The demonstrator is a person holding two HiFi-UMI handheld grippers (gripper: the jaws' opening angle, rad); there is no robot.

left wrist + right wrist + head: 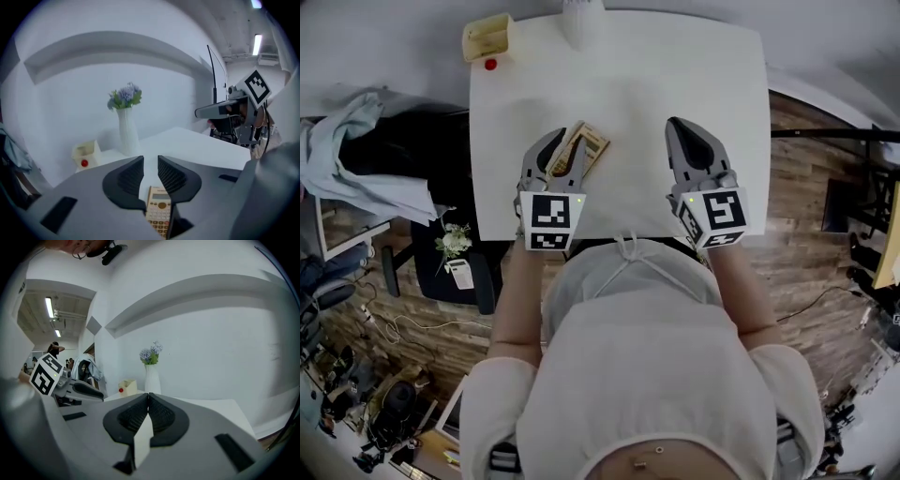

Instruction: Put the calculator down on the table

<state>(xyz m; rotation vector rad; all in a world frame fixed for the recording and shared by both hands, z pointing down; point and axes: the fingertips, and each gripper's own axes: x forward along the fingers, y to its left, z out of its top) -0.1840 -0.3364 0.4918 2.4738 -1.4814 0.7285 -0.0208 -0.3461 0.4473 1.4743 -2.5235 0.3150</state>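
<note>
Right hand-held gripper (147,396) jaws together, empty; flower vase (152,379) beyond

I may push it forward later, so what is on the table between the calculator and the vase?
Nothing. The head view shows only bare white table between the calculator and the vase.
</note>
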